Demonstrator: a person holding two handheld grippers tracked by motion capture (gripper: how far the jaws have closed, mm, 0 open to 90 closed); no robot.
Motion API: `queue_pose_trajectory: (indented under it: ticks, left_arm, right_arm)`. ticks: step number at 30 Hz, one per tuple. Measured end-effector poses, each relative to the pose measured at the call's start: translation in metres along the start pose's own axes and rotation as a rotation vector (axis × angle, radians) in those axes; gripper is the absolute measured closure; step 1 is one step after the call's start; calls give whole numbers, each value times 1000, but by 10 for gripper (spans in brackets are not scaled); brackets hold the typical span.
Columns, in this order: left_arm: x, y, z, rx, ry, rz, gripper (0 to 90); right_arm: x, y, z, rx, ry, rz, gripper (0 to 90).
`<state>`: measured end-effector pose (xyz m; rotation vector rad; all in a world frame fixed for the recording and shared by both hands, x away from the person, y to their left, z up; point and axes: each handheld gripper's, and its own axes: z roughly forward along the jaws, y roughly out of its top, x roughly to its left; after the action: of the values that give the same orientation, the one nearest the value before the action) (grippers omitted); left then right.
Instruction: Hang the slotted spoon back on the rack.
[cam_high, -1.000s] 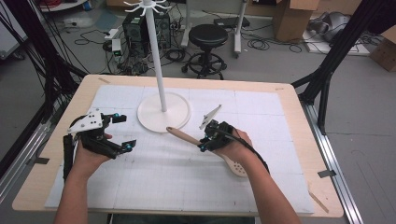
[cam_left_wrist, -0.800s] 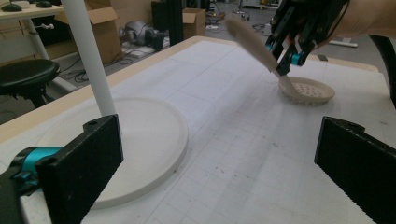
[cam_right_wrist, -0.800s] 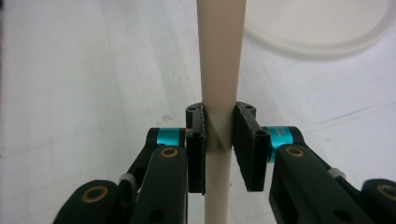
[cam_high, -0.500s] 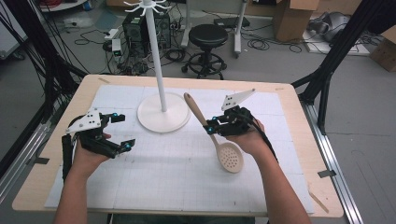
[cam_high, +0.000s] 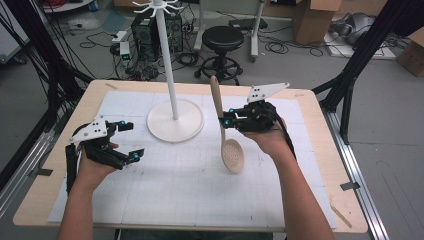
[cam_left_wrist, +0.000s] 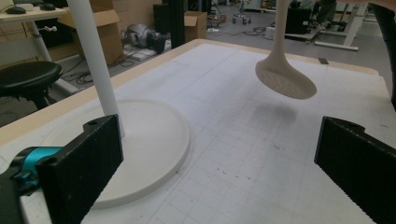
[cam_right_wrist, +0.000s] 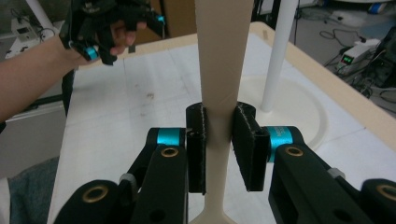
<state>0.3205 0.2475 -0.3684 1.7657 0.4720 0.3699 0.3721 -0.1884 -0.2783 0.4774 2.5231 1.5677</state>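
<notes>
A beige slotted spoon (cam_high: 226, 132) hangs nearly upright above the mat, bowl (cam_left_wrist: 285, 80) down and handle (cam_right_wrist: 219, 56) up. My right gripper (cam_high: 226, 122) is shut on its handle just above the bowl, the two pads (cam_right_wrist: 196, 149) pressed on either side. A white rack stand (cam_high: 175, 120) with a tall pole (cam_left_wrist: 95, 60) and round base (cam_right_wrist: 299, 105) stands to the spoon's left. My left gripper (cam_high: 129, 141) hovers open at the mat's left side, its jaws wide apart with nothing between them; the right gripper view shows it (cam_right_wrist: 126, 32) far off.
A white gridded mat (cam_high: 200, 185) covers the wooden table (cam_high: 50, 200). Hooks top the pole (cam_high: 159, 7). Beyond the far edge stand a black stool (cam_high: 224, 37), cables and cardboard boxes. Black frame legs flank the table.
My right gripper has lifted the spoon off the mat and swung it from lying flat to nearly upright, moving up and away. The left gripper has stayed put.
</notes>
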Motion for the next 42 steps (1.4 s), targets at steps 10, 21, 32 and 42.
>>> queue_pose_trajectory:
  ticks: [10, 21, 32, 42]
  left_arm:
    - [0, 1, -3, -16, -3, 0, 17]
    - [1, 2, -4, -31, -7, -3, 17]
    - [1, 2, -5, -29, -6, 1, 17]
    - [2, 1, -8, -34, 0, -4, 17]
  right_arm:
    - [-8, 33, -1, -11, -2, -28, 763]
    - [-29, 75, -3, -4, -16, -38, 762]
    - [-49, 108, 2, 10, -42, -55, 763]
    - [-67, 128, 14, 28, -51, -58, 762]
